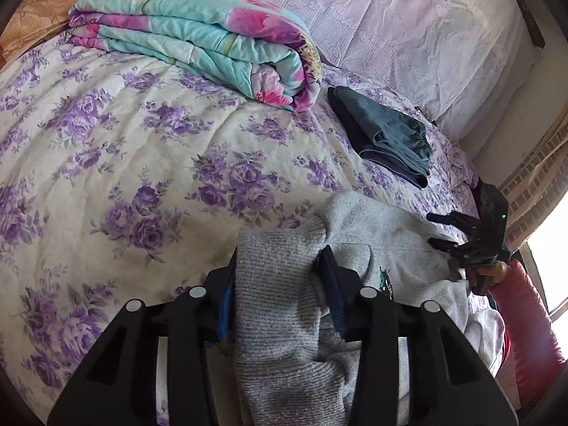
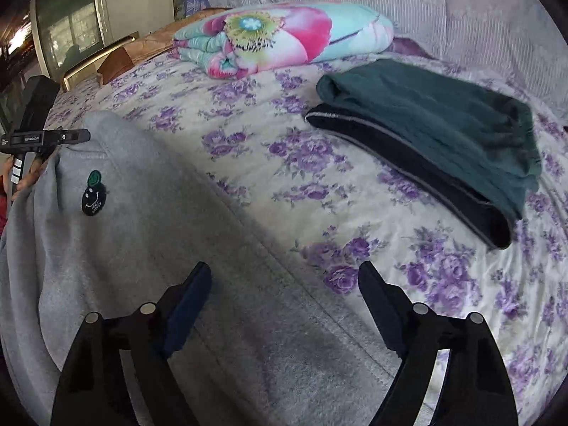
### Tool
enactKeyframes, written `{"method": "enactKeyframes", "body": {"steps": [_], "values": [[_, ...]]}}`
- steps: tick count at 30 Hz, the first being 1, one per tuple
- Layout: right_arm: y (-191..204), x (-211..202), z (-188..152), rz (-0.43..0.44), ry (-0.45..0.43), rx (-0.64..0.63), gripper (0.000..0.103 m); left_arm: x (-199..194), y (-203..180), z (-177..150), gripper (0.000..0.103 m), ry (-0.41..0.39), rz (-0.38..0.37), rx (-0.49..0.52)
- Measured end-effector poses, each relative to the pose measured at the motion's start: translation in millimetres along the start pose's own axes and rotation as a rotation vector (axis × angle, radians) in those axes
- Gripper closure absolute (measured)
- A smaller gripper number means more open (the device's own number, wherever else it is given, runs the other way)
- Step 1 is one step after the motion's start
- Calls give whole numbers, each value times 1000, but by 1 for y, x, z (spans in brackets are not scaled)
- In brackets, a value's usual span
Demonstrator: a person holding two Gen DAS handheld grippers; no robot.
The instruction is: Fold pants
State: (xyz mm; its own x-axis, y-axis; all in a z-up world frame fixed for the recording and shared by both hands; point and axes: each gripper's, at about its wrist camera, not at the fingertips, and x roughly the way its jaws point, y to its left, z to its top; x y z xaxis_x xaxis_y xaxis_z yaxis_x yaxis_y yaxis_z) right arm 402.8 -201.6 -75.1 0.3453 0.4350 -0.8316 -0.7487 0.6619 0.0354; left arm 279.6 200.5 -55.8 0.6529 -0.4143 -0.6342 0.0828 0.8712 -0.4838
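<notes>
Left wrist view: left tool (image 1: 280,266) is clamping the pants (image 1: 372,248); right tool (image 2: 284,284) is hovering apart, seemingly just above them.

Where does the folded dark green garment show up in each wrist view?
Left wrist: the folded dark green garment lies right of centre, on the floral bedspread, beyond the grey pants.
Right wrist: the garment fills the upper right, lying on a darker folded piece.
Shared landmark: the folded turquoise and pink quilt lies behind it on the bed.
</notes>
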Motion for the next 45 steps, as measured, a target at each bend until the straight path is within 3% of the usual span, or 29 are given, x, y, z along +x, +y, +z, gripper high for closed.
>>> {"method": "enactKeyframes", "body": {"steps": [2, 4, 6, 13, 16, 19, 21, 24, 27, 29, 31, 34, 36, 39, 42, 45], "values": [[5, 3, -6, -44, -20, 1, 43, 2, 0, 0, 62, 3, -2, 1], [15, -7, -8, -84, -51, -8, 88, 2, 0, -1, 62, 2, -5, 0], [30, -27, -12, -140, -102, -13, 91, 0, 1, -1, 62, -10, -13, -1], [91, -128, -39, -215, -279, -48, 92, -44, -18, -14, 63, -192, -17, 74], [135, -170, -75, -236, -336, -84, 94, -76, -22, -35, 63, -258, -73, 51], [171, -186, -119, -234, -343, -106, 94, -104, -21, -64, 63, -286, -156, 3], [187, -187, -147, -211, -338, -81, 94, -120, -13, -90, 63, -269, -208, -54], [203, -170, -188, -179, -305, -35, 94, -130, -4, -123, 62, -207, -222, -145], [208, -153, -212, -179, -297, 1, 94, -133, -3, -151, 56, -122, -161, -222], [207, -149, -219, -173, -318, 33, 94, -141, -10, -164, 55, -124, -137, -243], [205, -145, -222, -172, -332, 47, 94, -148, -15, -169, 50, -122, -165, -277], [209, -140, -224, -189, -338, 38, 94, -159, -18, -175, 31, -156, -244, -357], [209, -141, -229, -182, -342, 51, 93, -161, -24, -174, 25, -176, -204, -376], [205, -142, -232, -161, -350, 76, 93, -146, -29, -164, 25, -121, -136, -387], [207, -142, -234, -172, -361, 78, 93, -129, -25, -155, 28, -92, -140, -440], [209, -142, -235, -177, -361, 82, 92, -130, -25, -147, 43, -125, -93, -437]]}}
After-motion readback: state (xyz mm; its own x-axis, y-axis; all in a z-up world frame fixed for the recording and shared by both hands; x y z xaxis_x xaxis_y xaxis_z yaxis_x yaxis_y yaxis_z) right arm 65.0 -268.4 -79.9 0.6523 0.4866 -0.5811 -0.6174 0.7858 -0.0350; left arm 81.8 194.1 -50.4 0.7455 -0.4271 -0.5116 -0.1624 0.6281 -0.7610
